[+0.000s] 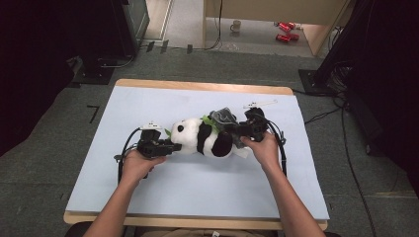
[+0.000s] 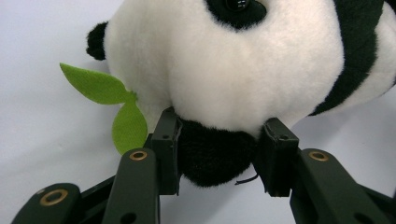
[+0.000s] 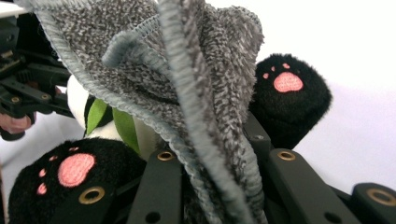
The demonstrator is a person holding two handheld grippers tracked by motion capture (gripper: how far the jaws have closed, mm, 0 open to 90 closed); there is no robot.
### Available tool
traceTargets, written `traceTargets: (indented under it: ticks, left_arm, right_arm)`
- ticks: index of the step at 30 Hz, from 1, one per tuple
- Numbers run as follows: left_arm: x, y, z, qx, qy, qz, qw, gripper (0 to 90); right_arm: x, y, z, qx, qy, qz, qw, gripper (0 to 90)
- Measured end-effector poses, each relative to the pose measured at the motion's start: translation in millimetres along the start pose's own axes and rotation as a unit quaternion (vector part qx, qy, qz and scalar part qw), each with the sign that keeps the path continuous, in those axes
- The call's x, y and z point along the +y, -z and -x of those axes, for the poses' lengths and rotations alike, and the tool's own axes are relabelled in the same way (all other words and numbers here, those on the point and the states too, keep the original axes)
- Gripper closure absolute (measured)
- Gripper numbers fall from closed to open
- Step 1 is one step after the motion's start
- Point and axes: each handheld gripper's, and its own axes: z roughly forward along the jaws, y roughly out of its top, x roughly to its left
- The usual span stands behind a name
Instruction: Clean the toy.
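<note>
Pale blue table (image 1: 148,192) on grey carpet. Left gripper (image 1: 170,146), centre-left, pinches the panda's (image 1: 205,138) black ear at mid-frame. Right gripper (image 1: 240,129), centre-right, pinches a grey cloth (image 1: 223,117). Mug (image 1: 236,25) and red cans (image 1: 285,30) upper right.

The table (image 1: 148,187) lies open on the person's side and along its far edge. Mid-table, the plush panda (image 1: 205,138) blocks passage, with the grey cloth (image 1: 223,117) bunched against it.
</note>
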Motion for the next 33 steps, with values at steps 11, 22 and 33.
traceTargets:
  ticks: [11,22,33]
  left_arm:
    - [-0.2,-0.6,0.5,-0.001,-0.010,-0.008,0.9999,58.2]
    - [1.3,-1.2,-0.9,-0.003,-0.007,-0.005,1.0000,58.3]
    - [11.3,0.6,-4.0,-0.014,0.007,0.009,0.9998,58.8]
  right_arm:
    - [-7.3,1.3,8.2,0.013,-0.023,-0.028,0.9993,75.6]
    - [-24.3,12.6,19.0,-0.007,-0.026,-0.046,0.9986,77.5]
    - [-31.5,34.4,38.1,-0.054,-0.058,-0.068,0.9945,77.9]
